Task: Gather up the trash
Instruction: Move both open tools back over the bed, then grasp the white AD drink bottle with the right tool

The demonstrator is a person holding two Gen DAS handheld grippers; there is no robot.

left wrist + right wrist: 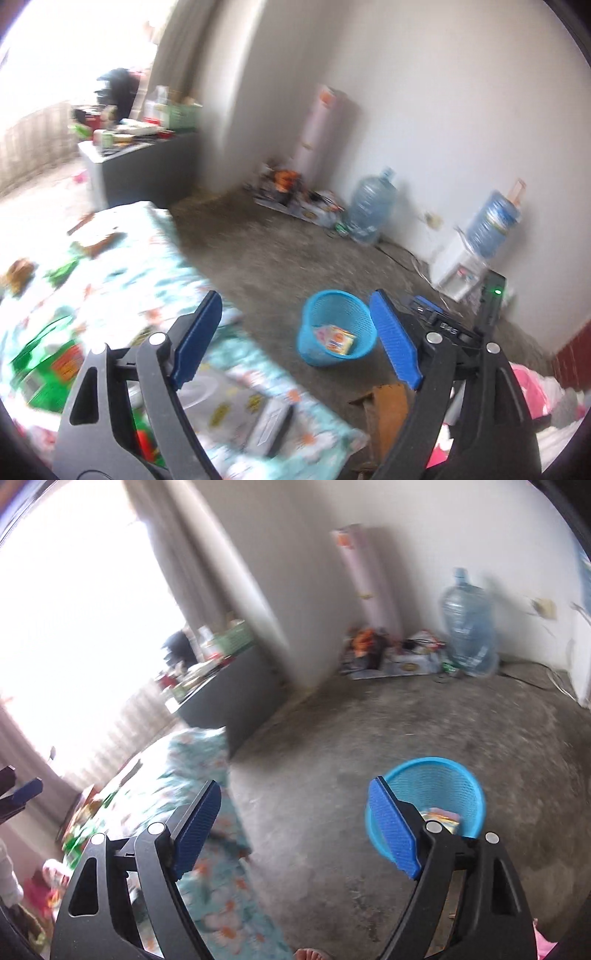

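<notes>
both grippers [295, 336] [295, 827] spread wide, empty; blue bin [334, 328] on floor beside bed edge [192, 258]

A wastebasket [338, 328] stands on the floor [266, 254] with a wrapper [334, 339] in it. A cloth-covered bed [122, 295] lies at its nine o'clock, with packets [44, 365] on it. At twelve o'clock a water jug [371, 206] stands against the wall [424, 92], with a pile of clutter [295, 195] just left of it. A water dispenser [461, 273] stands at two o'clock.
</notes>
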